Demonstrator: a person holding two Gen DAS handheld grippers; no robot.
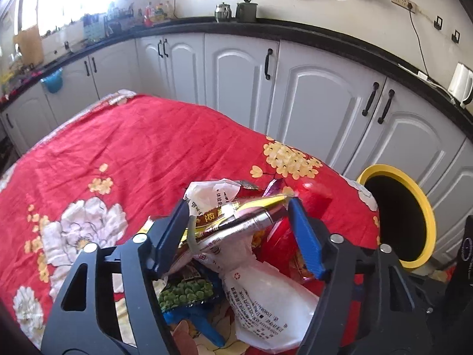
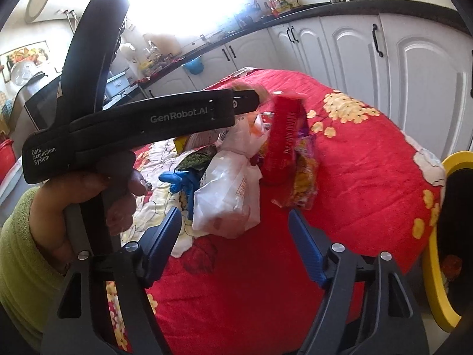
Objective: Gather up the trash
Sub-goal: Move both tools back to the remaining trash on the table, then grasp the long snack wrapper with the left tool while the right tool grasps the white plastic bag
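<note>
We see a pile of trash on a surface (image 1: pixel 142 148) covered with a red floral cloth, white kitchen cabinets (image 1: pixel 319 94) behind it.

Left tool (image 1: pixel 238 222): jaws apart, hanging over the pile, with a shiny crumpled wrapper (image 1: pixel 251 213) lying between the blue pads. We cannot tell if the pads touch it; no firm clamp visible. In the left wrist view, a white plastic bag (image 1: pixel 266 307) with printed text sits at 6 o'clock from that wrapper, a green pea snack packet (image 1: pixel 186 291) at 7 o'clock, a red package (image 1: pixel 310 204) at 3 o'clock. A blue item (image 1: pixel 204 322) pokes out under the pea packet; what it is we cannot tell.

Right tool (image 2: pixel 236 230): jaws apart, nothing between them, over bare red cloth. In the right wrist view the trash pile is at 12 o'clock from it, apart from the pads: white plastic bag (image 2: pixel 227 195) nearest, red package (image 2: pixel 283 139) behind it, blurred.

The left tool's black body crosses the right wrist view at 10 o'clock, gripped by a hand (image 2: pixel 85 204) with a green sleeve (image 2: pixel 20 254).

Yellow-rimmed bin (image 1: pixel 399 216) stands beside the surface's edge at 3 o'clock in both views, dark inside, with something reddish low down in the right wrist view.
</note>
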